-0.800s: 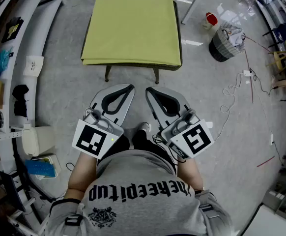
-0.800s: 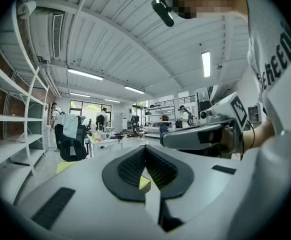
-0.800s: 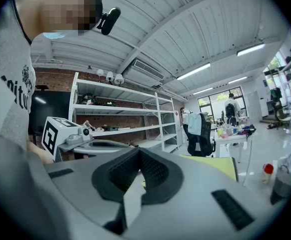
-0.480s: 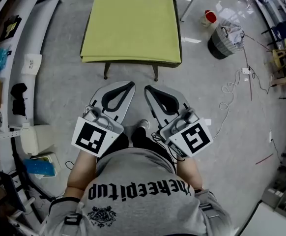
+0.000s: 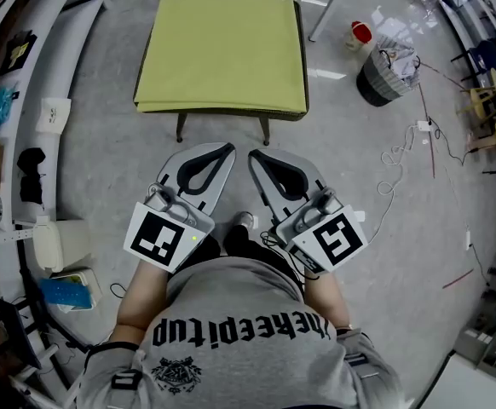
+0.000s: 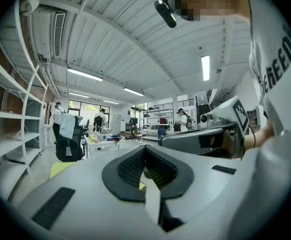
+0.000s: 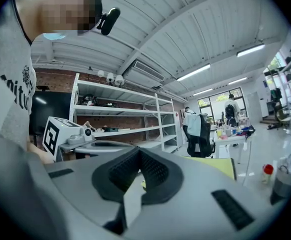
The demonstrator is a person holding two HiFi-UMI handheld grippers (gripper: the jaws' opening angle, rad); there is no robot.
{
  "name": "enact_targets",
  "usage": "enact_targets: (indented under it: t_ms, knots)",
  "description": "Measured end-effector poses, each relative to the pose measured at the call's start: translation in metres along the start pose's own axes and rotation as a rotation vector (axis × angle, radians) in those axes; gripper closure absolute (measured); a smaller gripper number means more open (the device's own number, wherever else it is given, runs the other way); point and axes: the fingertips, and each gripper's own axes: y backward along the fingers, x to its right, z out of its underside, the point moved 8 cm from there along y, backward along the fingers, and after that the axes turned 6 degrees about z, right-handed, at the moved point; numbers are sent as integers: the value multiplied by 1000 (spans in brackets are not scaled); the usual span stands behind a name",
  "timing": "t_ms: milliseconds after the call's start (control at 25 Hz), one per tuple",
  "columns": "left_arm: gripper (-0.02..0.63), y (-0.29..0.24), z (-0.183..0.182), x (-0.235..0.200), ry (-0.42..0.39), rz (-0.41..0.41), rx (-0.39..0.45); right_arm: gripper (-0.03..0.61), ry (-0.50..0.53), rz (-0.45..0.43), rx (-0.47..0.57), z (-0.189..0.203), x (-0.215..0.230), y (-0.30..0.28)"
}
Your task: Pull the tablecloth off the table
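A yellow-green tablecloth covers a small square table whose legs show below its near edge. It lies flat, folded over the near edge. Both grippers are held close to the person's body, well short of the table. My left gripper is shut with nothing in it; in the left gripper view its black pads meet and a sliver of cloth shows beyond. My right gripper is shut and empty too; past its jaws the cloth appears at the right.
A bin with a white bag and a red-capped bottle stand right of the table. Cables trail over the grey floor at right. White shelving runs along the left side. An office chair stands beyond the table.
The table with its cloth has slid slightly up and left in the head view. Both grippers stay shut and in the same pose.
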Motion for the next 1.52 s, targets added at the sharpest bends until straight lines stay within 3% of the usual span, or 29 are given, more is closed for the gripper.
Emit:
enact_targets:
  t_ms: [560, 960, 1520]
  knots:
    - [600, -43, 2, 22, 2, 10, 20, 568, -43, 62, 1, 11, 45, 37]
    - [599, -74, 3, -16, 7, 71, 10, 568, -65, 140, 6, 12, 72, 14]
    - [599, -121, -4, -98, -11, 248, -33, 568, -95, 319, 10, 4, 109, -53]
